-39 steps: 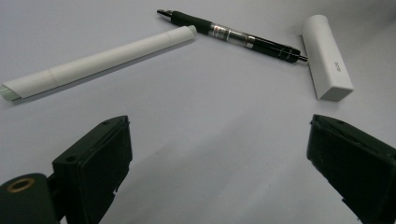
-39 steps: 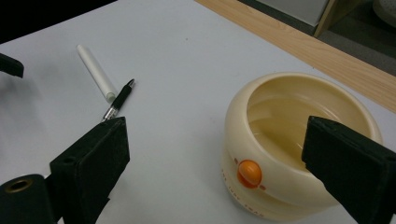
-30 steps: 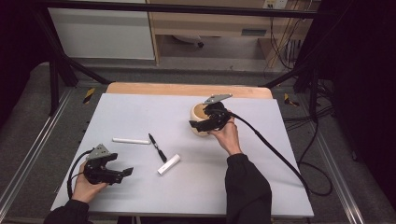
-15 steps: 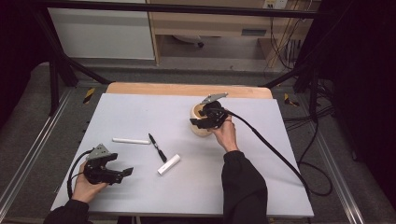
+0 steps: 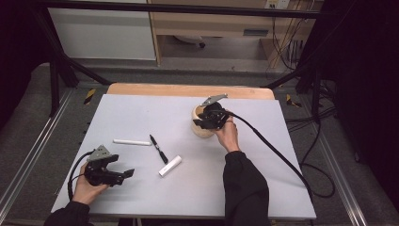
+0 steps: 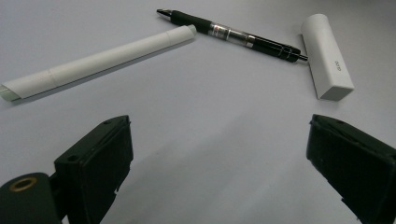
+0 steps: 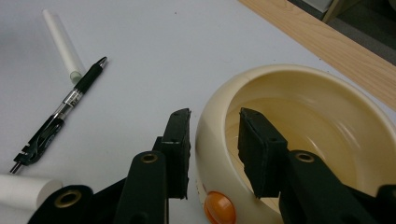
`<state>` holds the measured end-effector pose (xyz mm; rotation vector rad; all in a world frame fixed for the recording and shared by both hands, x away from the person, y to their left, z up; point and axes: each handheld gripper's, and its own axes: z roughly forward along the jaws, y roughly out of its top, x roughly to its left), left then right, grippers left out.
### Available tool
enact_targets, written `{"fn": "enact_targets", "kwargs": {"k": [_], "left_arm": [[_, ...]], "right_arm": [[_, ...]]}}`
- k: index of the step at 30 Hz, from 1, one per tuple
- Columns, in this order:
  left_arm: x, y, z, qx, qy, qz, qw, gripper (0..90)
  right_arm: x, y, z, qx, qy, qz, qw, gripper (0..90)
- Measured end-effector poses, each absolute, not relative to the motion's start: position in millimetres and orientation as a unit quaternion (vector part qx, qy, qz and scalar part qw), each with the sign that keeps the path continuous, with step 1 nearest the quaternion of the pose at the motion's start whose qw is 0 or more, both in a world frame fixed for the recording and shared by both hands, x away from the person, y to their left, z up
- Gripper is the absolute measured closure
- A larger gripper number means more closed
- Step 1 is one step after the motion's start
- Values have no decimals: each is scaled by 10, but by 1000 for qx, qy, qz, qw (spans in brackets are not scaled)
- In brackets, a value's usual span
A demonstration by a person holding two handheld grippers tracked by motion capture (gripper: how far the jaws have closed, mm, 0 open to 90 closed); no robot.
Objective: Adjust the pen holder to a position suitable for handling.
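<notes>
Four loose things lay on the table [image 5: 263, 188]: one cream bowl [image 5: 201, 126], one black pen [image 5: 159, 149], one long white tube [image 5: 132, 142] and one short white block [image 5: 170, 165].

The right gripper [image 7: 215, 140] straddled the near wall of the bowl [image 7: 327, 116] — one jaw outside it, the other inside the hollow. The jaws had just been closing with that wall between them; a sliver of gap seemed to remain on each side, so whether the pads pressed on it could not be told. An orange round mark [image 7: 218, 207] sat on the bowl's outer wall just below the jaws. Off to the outer jaw's side lay the pen [image 7: 60, 114], with the tube [image 7: 63, 44] beyond its tip and the end of the block [image 7: 23, 189] by its other end.

The left gripper [image 6: 219, 154] stood with its jaws wide apart and nothing between them. Ahead of them lay the tube [image 6: 98, 60], the pen [image 6: 233, 35] and the block [image 6: 327, 56] — all well clear of the pads.

The table top was a pale grey sheet with a strip of bare wood [image 5: 188, 90] along its far edge. Around it stood a black frame [image 5: 56, 70]; grey carpet [image 5: 28, 117] covered the floor, and black cables [image 5: 320, 141] lay to the right.
</notes>
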<state>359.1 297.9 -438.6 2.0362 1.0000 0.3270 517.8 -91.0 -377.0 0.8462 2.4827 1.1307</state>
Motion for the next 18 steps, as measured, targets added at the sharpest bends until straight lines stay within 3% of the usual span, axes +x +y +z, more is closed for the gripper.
{"fn": "enact_targets", "kwargs": {"k": [18], "left_arm": [[3592, 2981, -4385, 811, 396, 131, 411, 73]], "right_arm": [[5189, -896, -3782, 284, 866, 387, 137, 726]]}}
